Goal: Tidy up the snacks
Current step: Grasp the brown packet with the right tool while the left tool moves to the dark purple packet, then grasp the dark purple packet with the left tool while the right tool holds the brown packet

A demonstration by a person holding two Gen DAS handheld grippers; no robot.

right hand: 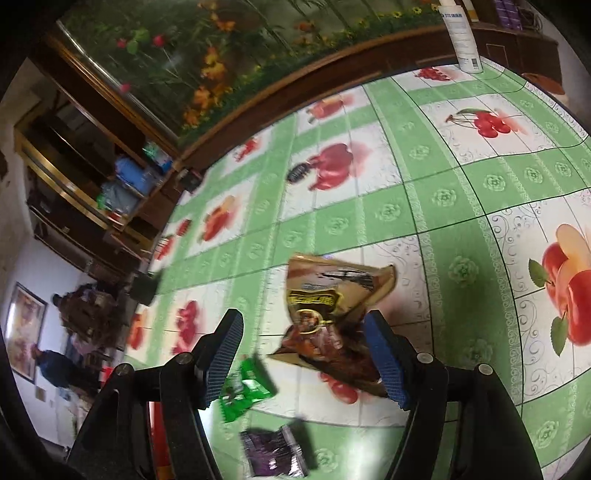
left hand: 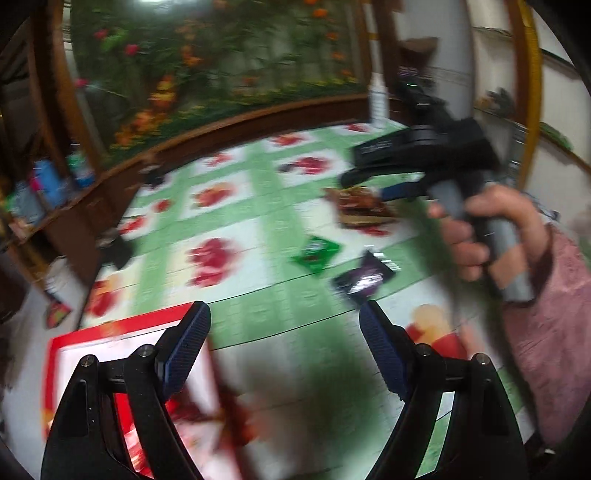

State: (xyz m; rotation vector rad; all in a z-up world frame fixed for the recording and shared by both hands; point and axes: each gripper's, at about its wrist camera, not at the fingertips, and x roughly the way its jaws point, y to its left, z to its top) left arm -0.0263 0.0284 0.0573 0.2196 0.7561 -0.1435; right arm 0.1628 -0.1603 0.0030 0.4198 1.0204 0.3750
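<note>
My left gripper (left hand: 284, 325) is open and empty above a red-rimmed box (left hand: 122, 343) at the near left of the table. My right gripper (right hand: 303, 339) is open and hovers over a brown-gold snack bag (right hand: 332, 295) lying on the green fruit-print tablecloth (right hand: 424, 206); it does not hold the bag. A small green packet (right hand: 245, 391) and a purple packet (right hand: 273, 454) lie nearer. In the left wrist view the right gripper (left hand: 369, 173), the brown bag (left hand: 362, 206), the green packet (left hand: 316, 253) and the purple packet (left hand: 364, 277) all show at the right.
A small dark snack (right hand: 299, 171) lies farther out on the cloth. A white bottle (right hand: 460, 33) stands at the table's far edge by a wooden ledge with a flower picture (right hand: 236, 44). Shelves with items (right hand: 125, 184) stand at the left.
</note>
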